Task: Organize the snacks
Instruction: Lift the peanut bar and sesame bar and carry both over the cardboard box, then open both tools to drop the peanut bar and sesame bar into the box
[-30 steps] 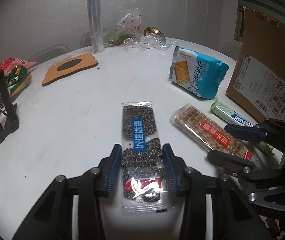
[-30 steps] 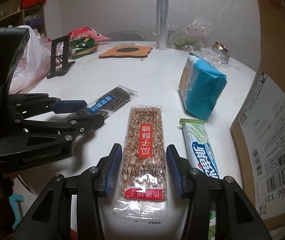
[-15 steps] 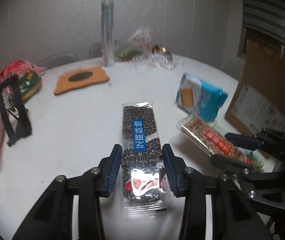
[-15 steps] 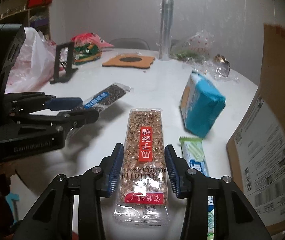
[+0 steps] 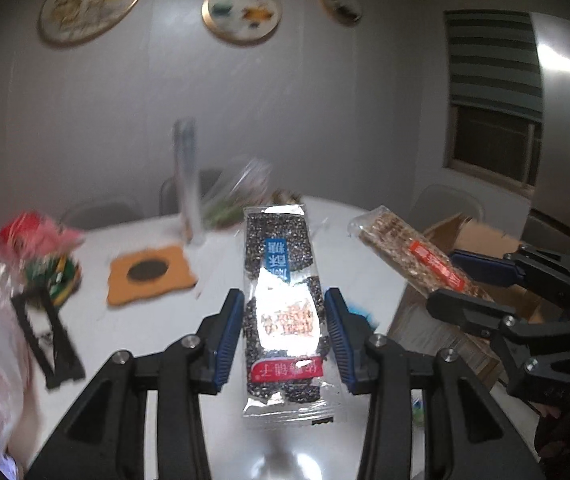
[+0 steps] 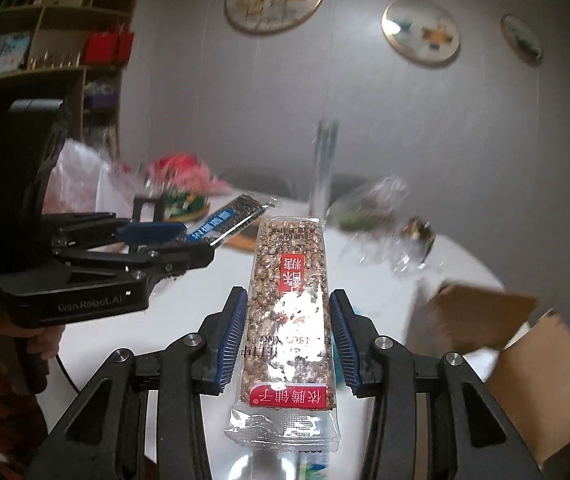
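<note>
Both grippers are mid-carry: the left gripper point(image 5: 284, 336) is clamped on a black sesame brittle bar point(image 5: 284, 312) and the right gripper point(image 6: 285, 338) on a peanut brittle bar point(image 6: 289, 308), each bar held lengthwise between the blue pads and lifted clear of the white table point(image 5: 157, 320). Judging by the task, the next move is swinging both bars rightward over the open cardboard box point(image 6: 541, 364) and parting the jaws only once they are above its opening, one after the other so they do not collide.

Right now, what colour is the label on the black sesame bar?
Blue, on the black sesame bar; clearest in left wrist view.
</note>
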`<state>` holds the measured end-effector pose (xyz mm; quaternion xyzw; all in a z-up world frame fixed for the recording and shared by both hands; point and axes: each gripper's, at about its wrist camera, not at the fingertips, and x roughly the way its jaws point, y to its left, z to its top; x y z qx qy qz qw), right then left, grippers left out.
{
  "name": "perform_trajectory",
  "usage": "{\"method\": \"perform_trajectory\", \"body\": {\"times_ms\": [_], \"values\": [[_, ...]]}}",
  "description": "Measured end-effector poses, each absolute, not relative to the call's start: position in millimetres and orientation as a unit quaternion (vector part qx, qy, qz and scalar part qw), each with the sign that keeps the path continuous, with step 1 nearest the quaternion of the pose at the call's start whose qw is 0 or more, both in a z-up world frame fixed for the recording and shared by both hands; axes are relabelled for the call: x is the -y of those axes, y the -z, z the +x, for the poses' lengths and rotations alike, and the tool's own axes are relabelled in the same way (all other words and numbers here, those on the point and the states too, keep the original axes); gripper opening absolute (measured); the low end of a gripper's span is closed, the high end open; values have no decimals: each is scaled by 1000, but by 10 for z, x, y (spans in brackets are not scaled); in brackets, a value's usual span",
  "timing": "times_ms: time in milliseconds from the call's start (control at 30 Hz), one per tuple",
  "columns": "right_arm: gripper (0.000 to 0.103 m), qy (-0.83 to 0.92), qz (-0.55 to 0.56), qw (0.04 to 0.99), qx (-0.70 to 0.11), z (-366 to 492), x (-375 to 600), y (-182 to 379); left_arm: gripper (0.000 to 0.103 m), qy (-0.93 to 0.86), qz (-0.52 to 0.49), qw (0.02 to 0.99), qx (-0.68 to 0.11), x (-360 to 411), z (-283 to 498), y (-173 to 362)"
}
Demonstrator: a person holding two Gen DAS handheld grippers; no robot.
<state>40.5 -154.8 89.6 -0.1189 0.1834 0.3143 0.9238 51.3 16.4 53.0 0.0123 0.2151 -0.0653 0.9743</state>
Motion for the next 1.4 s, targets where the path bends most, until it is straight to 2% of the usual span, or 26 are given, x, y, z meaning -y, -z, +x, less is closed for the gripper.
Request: {"method": "perform_trajectory", "body": {"times_ms": [200,400,733,933,1400], "values": [[38,-269,-90,946,-155,420,2089,-1177,39,117,39,973,-195,353,659,-849],[38,-216,-67,960,-162,480,2623,-1230,39,190,53,958,-207,863,935,-951],[38,-185,-22,949,-255,857,3306,-856,39,277,79,915,-281,1570,1431,-798],[38,-190,-27,936,-296,999,3375,-681,39,297,107,897,-311,1872,1598,-669],[39,-180,-67,923,-332,1293,3057,-553,41,315,137,872,-348,2040,1636,-395]]}}
